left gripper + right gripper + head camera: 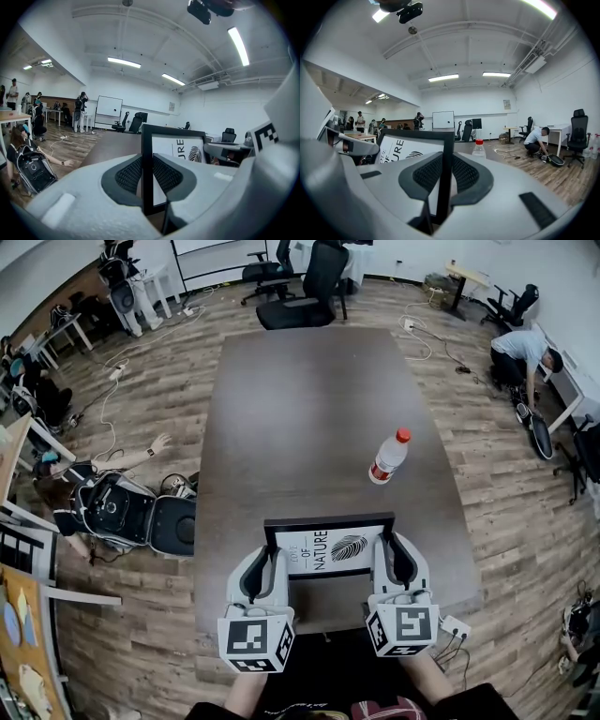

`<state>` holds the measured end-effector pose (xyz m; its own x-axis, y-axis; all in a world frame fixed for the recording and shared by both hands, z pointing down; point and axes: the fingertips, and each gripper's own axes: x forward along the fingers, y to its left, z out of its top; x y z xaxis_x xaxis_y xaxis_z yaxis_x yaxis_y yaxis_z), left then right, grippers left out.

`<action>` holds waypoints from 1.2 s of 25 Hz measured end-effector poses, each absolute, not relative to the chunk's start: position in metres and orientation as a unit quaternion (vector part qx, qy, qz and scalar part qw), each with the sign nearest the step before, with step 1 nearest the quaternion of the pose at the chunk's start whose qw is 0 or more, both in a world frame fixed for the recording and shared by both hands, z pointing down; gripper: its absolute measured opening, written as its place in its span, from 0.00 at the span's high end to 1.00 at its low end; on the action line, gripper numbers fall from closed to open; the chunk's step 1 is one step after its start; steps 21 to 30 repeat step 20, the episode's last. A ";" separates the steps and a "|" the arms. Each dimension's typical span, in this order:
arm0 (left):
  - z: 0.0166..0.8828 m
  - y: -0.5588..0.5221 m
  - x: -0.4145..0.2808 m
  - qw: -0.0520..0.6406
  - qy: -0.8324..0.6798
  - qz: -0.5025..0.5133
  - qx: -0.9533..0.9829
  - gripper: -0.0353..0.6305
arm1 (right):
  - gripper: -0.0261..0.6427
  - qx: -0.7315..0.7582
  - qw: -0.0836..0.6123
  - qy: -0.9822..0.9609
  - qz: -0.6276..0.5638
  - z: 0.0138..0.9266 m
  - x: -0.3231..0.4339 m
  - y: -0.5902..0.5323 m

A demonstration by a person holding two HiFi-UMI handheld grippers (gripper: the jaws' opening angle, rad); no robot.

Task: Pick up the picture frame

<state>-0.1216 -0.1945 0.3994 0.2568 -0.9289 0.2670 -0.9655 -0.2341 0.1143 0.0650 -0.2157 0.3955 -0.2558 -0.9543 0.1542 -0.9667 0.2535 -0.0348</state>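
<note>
dark wooden table (309, 409) fills the middle of the head view, its length running up the picture, in an open office with wood flooring and rolling chairs along the top edge. at the table's near end, low centre of the view, stands the picture frame (330, 547): black border, white print, upright.

its long axis runs left to right across the picture, so its two short sides point at the two grippers. the left gripper (273, 559) has the frame's left upright edge between its jaws, and the right gripper (388, 555) has the right one. neither gripper is nearer; each is on its own side.

in the left gripper view the black edge runs up between the ribbed pads (129, 174), which sit narrow and pressed on it. the right gripper view shows the same, pads (465, 172) closed against the right edge. whether the frame's lower edge rests on the table or is just clear of it, i cannot tell.

my reading is that the grip is made and the lift comes next, with both grippers rising together and level so the frame doesn't twist.

counted: one picture frame, two grippers, one table, and one plastic bottle (387, 457) with a red cap, well apart up and right of the frame.
</note>
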 end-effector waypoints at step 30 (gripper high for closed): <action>0.405 -0.189 -0.121 0.131 -0.610 0.079 0.778 0.83 | 0.85 0.604 0.055 -0.793 0.059 0.399 0.065 -0.211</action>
